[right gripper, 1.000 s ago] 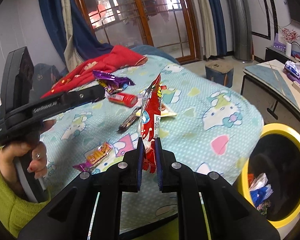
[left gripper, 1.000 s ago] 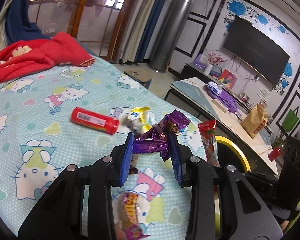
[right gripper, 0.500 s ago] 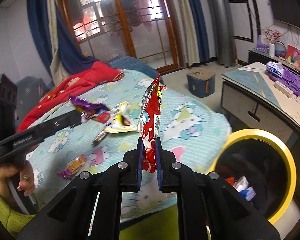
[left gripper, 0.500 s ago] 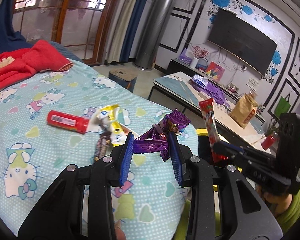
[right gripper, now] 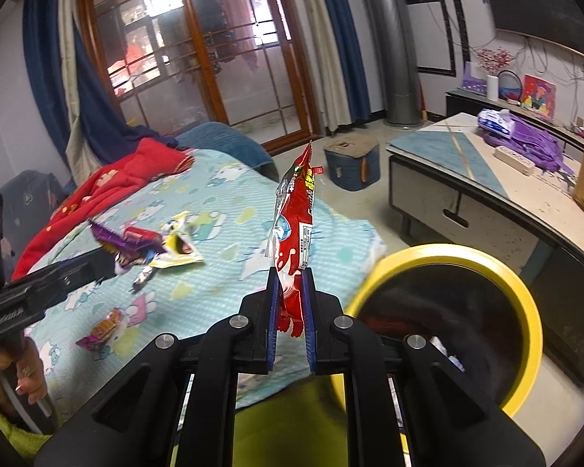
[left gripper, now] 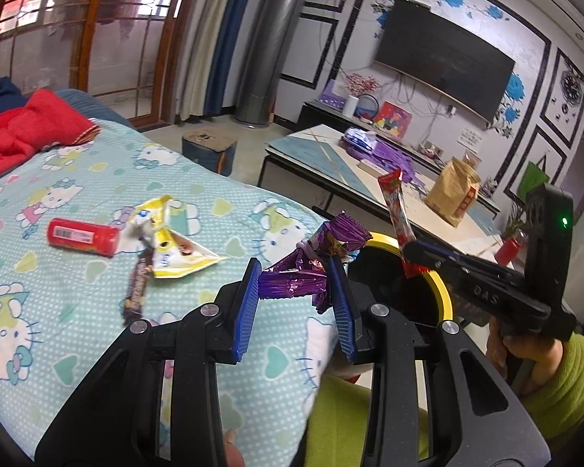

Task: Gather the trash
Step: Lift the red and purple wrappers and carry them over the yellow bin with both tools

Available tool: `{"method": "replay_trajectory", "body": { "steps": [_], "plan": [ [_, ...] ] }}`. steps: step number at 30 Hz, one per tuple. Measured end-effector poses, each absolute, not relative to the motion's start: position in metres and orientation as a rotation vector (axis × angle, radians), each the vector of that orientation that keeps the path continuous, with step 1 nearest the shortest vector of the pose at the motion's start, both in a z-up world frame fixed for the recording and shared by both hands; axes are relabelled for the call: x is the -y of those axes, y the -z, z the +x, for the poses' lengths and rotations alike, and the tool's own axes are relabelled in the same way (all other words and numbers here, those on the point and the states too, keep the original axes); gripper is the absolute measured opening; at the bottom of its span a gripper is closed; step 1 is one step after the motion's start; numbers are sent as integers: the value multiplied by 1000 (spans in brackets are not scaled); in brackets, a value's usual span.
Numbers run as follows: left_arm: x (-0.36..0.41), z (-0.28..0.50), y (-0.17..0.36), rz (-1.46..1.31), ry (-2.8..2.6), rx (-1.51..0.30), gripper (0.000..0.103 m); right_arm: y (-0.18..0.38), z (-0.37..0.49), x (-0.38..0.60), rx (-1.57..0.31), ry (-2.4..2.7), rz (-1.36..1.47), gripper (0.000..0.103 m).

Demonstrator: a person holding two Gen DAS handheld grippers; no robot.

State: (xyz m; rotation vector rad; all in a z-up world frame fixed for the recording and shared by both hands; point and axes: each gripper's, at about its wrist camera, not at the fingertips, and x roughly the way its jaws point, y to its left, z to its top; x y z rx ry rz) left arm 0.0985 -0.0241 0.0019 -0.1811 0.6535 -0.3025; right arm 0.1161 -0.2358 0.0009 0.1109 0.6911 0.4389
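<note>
Left gripper (left gripper: 296, 284): clamped on one crumpled purple wrapper (left gripper: 311, 268), held above the bed's near edge.
Right gripper (right gripper: 290, 292): nearly closed, pinching one red wrapper (right gripper: 294, 225) upright.
Bin (right gripper: 525, 311): one, yellow-rimmed, black inside, just beside the bed's edge (some rubbish was visible within).
Bed (left gripper: 78, 179): patterned sheet; its rounded edge met the bin, with bare floor beyond.
Trash left on bed: one red tube (left gripper: 82, 232), one yellow wrapper (left gripper: 175, 245), one dark bar (left gripper: 136, 288), one small orange-purple wrapper (right gripper: 103, 329).
Low table (right gripper: 467, 179): one, past the bin, a strip of floor between it and the bed.
</note>
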Motion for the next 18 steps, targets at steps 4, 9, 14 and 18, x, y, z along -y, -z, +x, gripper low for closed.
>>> {"method": "replay_trajectory", "body": {
  "steps": [4, 9, 14, 18],
  "plan": [
    [37, 99, 0, -165, 329, -660, 28, 1, 118, 251, -690, -402, 124, 11],
    [58, 100, 2, -132, 365, -669, 28, 2, 121, 266, -688, -359, 144, 11],
    [74, 104, 5, -108, 393, -671, 28, 5, 124, 282, -686, -319, 165, 11],
    [89, 109, 8, -97, 419, -681, 28, 10, 126, 297, -693, -290, 187, 11]
  ]
}}
